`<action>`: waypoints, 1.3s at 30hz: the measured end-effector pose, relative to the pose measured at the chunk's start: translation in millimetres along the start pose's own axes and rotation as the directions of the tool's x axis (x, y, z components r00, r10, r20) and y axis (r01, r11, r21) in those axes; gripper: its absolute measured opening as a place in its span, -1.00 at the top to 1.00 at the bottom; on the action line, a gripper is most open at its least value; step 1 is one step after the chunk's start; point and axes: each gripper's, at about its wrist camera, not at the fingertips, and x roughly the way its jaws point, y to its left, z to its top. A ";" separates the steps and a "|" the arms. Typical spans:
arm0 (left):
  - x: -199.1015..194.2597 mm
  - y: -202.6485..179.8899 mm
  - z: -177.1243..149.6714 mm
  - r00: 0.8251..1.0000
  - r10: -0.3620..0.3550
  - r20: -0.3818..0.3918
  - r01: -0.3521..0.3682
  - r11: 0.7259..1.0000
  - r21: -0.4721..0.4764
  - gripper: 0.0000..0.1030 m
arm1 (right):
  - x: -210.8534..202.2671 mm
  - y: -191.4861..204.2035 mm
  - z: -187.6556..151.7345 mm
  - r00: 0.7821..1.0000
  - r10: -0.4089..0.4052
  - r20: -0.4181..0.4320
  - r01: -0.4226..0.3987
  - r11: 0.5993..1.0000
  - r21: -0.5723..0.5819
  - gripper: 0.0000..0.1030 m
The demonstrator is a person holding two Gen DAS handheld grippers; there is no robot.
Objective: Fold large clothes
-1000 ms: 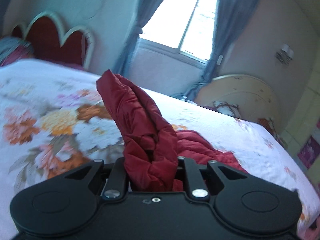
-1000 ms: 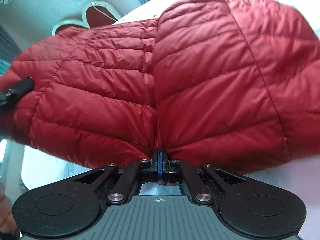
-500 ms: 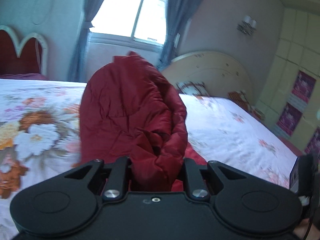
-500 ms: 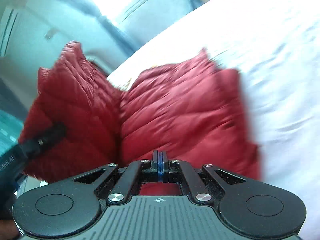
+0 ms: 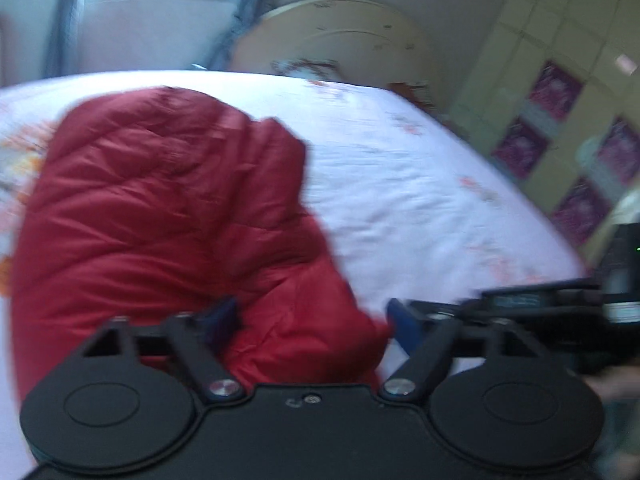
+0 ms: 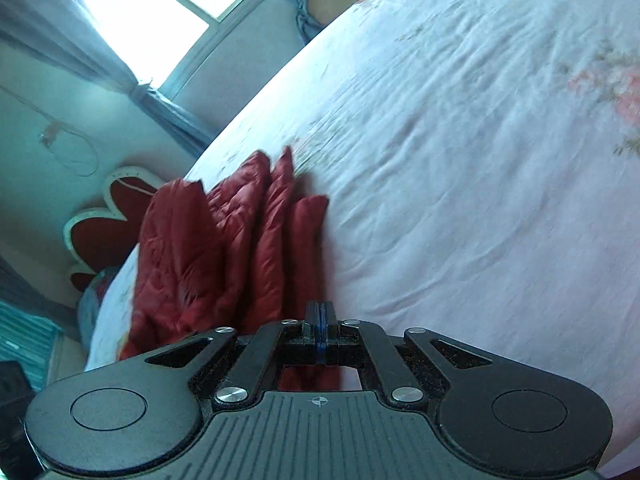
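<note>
A red quilted puffer jacket (image 5: 168, 208) lies folded on the bed, filling the left half of the left wrist view. My left gripper (image 5: 312, 316) is open, its blue-padded jaws spread wide around the jacket's near edge without pinching it. My right gripper (image 6: 320, 330) is shut; red fabric shows just under and behind its closed jaws, so it pinches the jacket's edge. The jacket also shows in the right wrist view (image 6: 224, 248) as a low bunched stack to the left. The right gripper's body shows at the right of the left wrist view (image 5: 560, 312).
The bed (image 6: 460, 160) has a white floral sheet. A cream round footboard (image 5: 340, 36) and a window (image 6: 160, 8) with grey curtains stand beyond it. A red heart-shaped headboard (image 6: 108, 224) is at the left. A tiled wall with purple panels (image 5: 560, 120) is at the right.
The jacket was held up in the air and has come down folded onto the bed. My left gripper has opened and let go of it. The right gripper stays shut.
</note>
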 end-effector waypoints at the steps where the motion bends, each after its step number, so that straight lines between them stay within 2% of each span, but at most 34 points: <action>1: -7.7 0.9 2.0 0.998 -0.053 0.014 0.054 0.998 -0.028 -0.61 | -1.5 0.7 2.8 1.000 -0.008 0.012 0.008 1.000 -0.004 0.32; 2: -17.8 5.2 2.9 0.993 -0.108 0.037 0.110 0.992 -0.067 -0.56 | -4.7 -0.2 8.2 0.999 0.001 0.039 0.000 1.000 -0.009 -0.50; 3: -28.8 9.6 4.5 0.985 -0.157 0.065 0.164 0.981 -0.108 -0.52 | -8.9 0.8 13.4 0.997 0.031 0.073 -0.029 0.999 -0.023 -0.59; 4: -42.9 16.9 5.8 0.976 -0.186 0.113 0.201 0.970 -0.140 -0.46 | -8.7 4.2 18.7 0.995 0.063 0.075 -0.061 0.997 -0.039 -0.58; 6: -68.8 36.9 9.2 0.959 -0.184 0.213 0.225 0.957 -0.185 -0.22 | -4.3 13.5 30.6 0.991 0.122 0.059 -0.118 0.991 -0.063 -0.58; 8: -88.1 63.4 13.7 0.954 -0.097 0.285 0.165 0.960 -0.225 -0.11 | 5.3 28.2 42.1 0.981 0.189 0.053 -0.183 0.979 -0.093 -0.34; 9: -92.9 78.7 16.0 0.957 -0.020 0.289 0.093 0.965 -0.243 0.03 | 13.8 35.5 49.4 0.977 0.208 0.044 -0.202 0.974 -0.103 -0.32; 11: -94.1 106.9 20.7 0.958 0.141 0.251 -0.068 0.958 -0.279 0.10 | 30.4 54.5 60.9 0.973 0.229 0.019 -0.224 0.964 -0.141 -0.21; 15: -81.5 141.9 25.4 0.955 0.224 0.197 -0.162 0.944 -0.286 0.21 | 70.5 85.6 77.7 0.979 0.199 -0.037 -0.202 0.955 -0.219 -0.19; 16: -75.5 143.5 27.1 0.955 0.226 0.191 -0.169 0.947 -0.275 0.25 | 82.5 90.0 81.0 0.981 0.189 -0.051 -0.196 0.954 -0.226 -0.10; 17: -71.1 145.8 28.2 0.957 0.224 0.183 -0.171 0.948 -0.266 0.30 | 90.9 92.0 82.3 0.982 0.178 -0.063 -0.188 0.955 -0.230 0.14; 20: -51.9 143.7 33.9 0.965 0.206 0.161 -0.165 0.958 -0.236 0.44 | 103.8 95.7 81.4 0.985 0.144 -0.090 -0.162 0.956 -0.242 0.52; 23: -43.5 139.4 35.7 0.970 0.188 0.151 -0.158 0.968 -0.193 0.44 | 100.9 95.4 77.3 0.989 0.123 -0.082 -0.140 0.958 -0.251 0.73; 26: -36.9 135.3 35.4 0.978 0.158 0.137 -0.136 0.978 -0.160 0.48 | 90.8 95.2 72.8 0.994 0.094 -0.053 -0.105 0.956 -0.275 0.81; 33: -18.8 119.6 35.8 0.989 0.109 0.103 -0.104 0.993 -0.057 0.48 | 77.4 83.5 59.9 1.000 0.000 0.001 0.000 0.959 -0.283 0.82; 39: 2.7 115.2 35.6 0.997 0.078 0.028 -0.078 0.997 -0.002 0.48 | 88.6 54.9 49.2 0.999 -0.051 -0.020 0.045 0.976 -0.212 0.82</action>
